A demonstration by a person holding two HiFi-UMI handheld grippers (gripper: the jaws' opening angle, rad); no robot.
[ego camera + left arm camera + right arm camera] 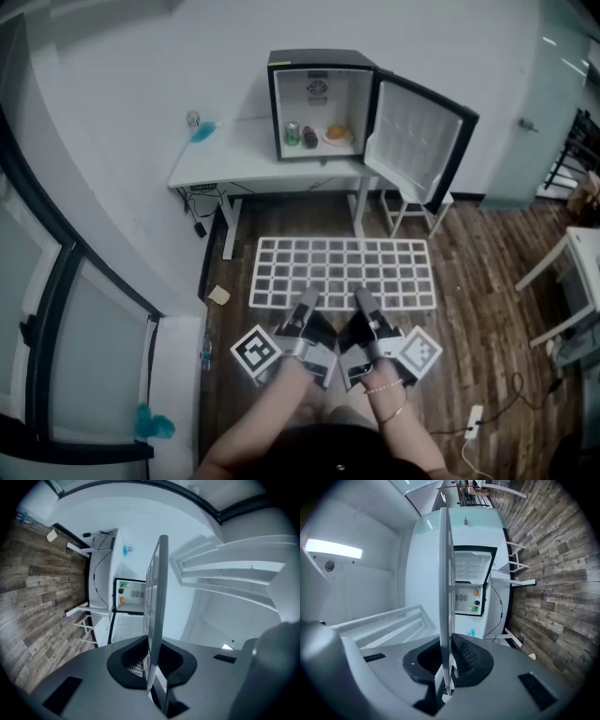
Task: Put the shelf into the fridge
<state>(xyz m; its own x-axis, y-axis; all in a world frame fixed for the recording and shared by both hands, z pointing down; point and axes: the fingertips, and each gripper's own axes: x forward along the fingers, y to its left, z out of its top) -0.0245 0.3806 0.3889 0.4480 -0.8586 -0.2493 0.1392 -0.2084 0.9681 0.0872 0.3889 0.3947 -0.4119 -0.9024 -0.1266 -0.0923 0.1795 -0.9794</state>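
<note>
While left tool (307, 298) and right tool (364, 298) clamp the shelf (342, 270), cans (292, 133) and a plate (336, 135) occupy the fridge (319, 59).

Grey left gripper (307, 298), grey right gripper (364, 298), black-and-white marker cubes (255, 351), thin wrist bracelets (386, 387)

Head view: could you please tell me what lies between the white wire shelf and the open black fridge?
In the head view, only brown wood-plank floor and the front of the white table bearing the black fridge.
</note>
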